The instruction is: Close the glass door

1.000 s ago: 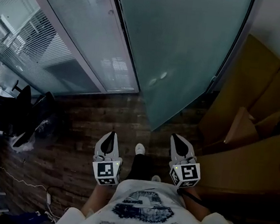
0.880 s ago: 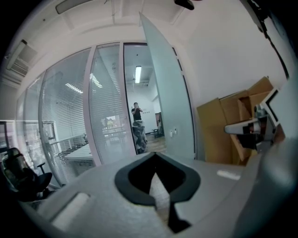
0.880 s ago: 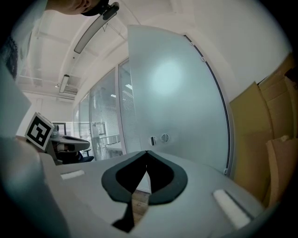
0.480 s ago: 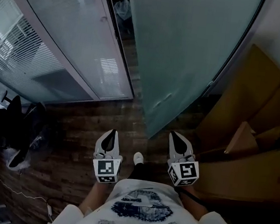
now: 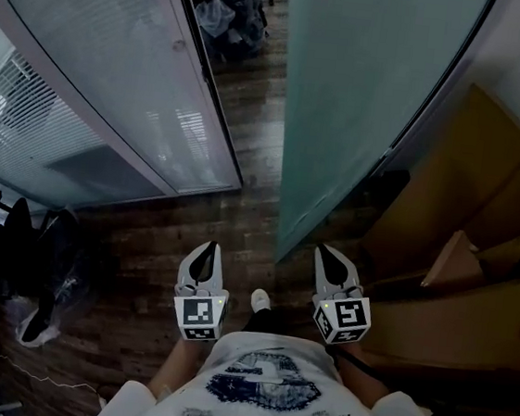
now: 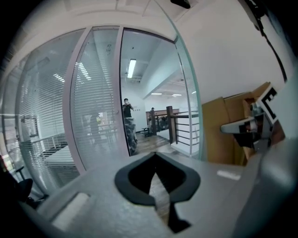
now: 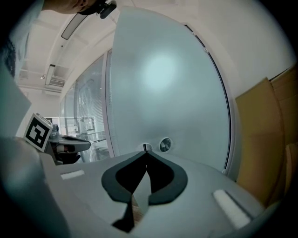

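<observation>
Door [image 5: 365,103] is standing open straight ahead of the right gripper [image 5: 324,254], farther from the left gripper [image 5: 207,248]; both are sitting closed, empty.

L gripper [image 6: 155,154] tips together, empty; glass door [image 6: 190,111] open at rt.

White T-shirt [image 5: 263,389] (dark print); grey left tongs [image 5: 207,249], right tongs [image 5: 325,253].
</observation>
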Tool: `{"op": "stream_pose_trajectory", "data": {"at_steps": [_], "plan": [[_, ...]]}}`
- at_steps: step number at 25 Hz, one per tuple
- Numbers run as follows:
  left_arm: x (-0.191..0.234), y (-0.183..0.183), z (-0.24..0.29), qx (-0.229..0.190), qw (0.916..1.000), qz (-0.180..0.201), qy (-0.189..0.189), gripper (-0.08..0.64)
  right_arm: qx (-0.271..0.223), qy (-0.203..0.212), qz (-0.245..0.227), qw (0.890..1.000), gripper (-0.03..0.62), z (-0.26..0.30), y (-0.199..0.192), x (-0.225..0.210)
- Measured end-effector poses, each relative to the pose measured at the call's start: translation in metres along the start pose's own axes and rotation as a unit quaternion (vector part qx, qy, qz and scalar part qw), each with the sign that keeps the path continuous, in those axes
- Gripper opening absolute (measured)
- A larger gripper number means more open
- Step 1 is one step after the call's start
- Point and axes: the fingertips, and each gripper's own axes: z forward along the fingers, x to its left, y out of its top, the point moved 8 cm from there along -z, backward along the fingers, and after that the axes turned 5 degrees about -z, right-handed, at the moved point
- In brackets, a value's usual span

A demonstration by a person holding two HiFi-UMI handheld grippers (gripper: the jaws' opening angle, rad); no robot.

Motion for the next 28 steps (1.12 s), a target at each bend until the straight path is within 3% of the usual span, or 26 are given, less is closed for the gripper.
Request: {"op": "stream_pose_trajectory", "data": {"at_steps": [15, 23, 28], "plan": [[0.033, 0.004, 0.052, -0.005, 0.9984, 0.007, -0.056, 0.003, 0.046, -0.046, -0.021, 0.998, 0.028, 0.026, -0.014, -0.006], [0.032, 0.001, 0.058, -0.008, 0.9975, 0.005, -0.071, 0.003, 0.042, -0.017, -0.040, 0.998, 0.120, 0.037, -0.023, -0.006], [0.026, 0.004, 0.057, -0.011, 0.9972, 0.010, -0.073, 0.003, 0.034, -0.001, -0.097, 0.995, 0.138, 0.042, -0.019, -0.017]]}}
